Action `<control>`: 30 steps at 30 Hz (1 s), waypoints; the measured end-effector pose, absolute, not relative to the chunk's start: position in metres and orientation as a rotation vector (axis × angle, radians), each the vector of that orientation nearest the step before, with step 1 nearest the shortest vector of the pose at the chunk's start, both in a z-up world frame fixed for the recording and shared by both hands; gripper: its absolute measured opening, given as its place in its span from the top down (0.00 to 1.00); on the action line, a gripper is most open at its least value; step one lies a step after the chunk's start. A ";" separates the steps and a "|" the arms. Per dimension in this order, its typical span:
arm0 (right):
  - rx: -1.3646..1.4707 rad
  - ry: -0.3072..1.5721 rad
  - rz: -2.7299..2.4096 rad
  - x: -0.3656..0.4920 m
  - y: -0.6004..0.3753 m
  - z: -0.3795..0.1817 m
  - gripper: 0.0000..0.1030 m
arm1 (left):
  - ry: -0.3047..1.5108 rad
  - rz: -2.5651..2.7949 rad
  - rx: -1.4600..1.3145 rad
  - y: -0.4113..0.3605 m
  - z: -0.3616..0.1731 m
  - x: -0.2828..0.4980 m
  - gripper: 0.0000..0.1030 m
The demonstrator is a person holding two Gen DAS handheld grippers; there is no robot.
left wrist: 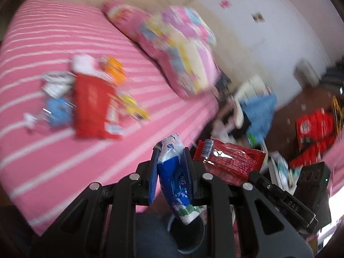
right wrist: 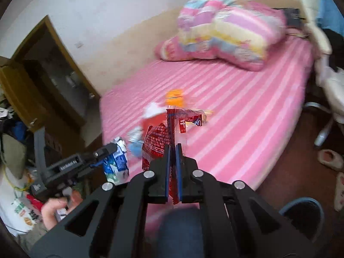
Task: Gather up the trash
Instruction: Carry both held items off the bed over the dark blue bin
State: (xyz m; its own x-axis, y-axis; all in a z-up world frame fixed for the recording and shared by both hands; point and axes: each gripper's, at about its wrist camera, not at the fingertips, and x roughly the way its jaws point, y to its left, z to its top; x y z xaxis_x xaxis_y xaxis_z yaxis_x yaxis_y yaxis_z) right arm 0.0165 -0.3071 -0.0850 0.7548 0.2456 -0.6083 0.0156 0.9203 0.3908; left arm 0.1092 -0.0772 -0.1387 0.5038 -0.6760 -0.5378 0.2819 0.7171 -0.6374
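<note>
My left gripper [left wrist: 171,152] is shut on a blue and white milk pouch [left wrist: 174,180], which hangs down between the pads. Right beside it, my right gripper [left wrist: 255,176] grips a crinkled red wrapper [left wrist: 232,161]. In the right wrist view the right gripper [right wrist: 172,148] is shut on that red wrapper [right wrist: 155,144], and the left gripper [right wrist: 111,147] carries the pouch [right wrist: 117,163] at the left. Both are held off the near edge of the pink striped bed [right wrist: 247,118]. A blurred pile of trash lies on the bed: a red packet [left wrist: 92,109], an orange piece [left wrist: 114,68], and blue and yellow bits. A dark round bin [left wrist: 189,236] sits below the pouch.
A folded pastel quilt [right wrist: 232,28] and pillow lie at the head of the bed. The bin [right wrist: 301,202] stands on the brown floor near slippers [right wrist: 329,159] and a white chair [right wrist: 331,81]. Red boxes [left wrist: 314,126] sit on the floor. A person's hand [right wrist: 56,212] holds the left gripper.
</note>
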 end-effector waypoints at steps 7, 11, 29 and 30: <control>0.453 0.767 -0.086 -0.062 -0.399 -0.148 0.94 | 1.016 -0.779 -0.358 -0.207 -0.182 0.073 0.80; 0.499 0.821 -0.186 -0.101 -0.440 -0.188 0.94 | 1.096 -0.868 -0.249 -0.279 -0.213 0.052 0.80; 0.562 0.998 -0.467 -0.174 -0.528 -0.302 0.93 | 1.377 -1.033 0.026 -0.451 -0.357 0.011 0.76; 0.558 1.009 -0.479 -0.174 -0.529 -0.306 0.89 | 1.386 -1.034 0.037 -0.455 -0.363 0.011 0.74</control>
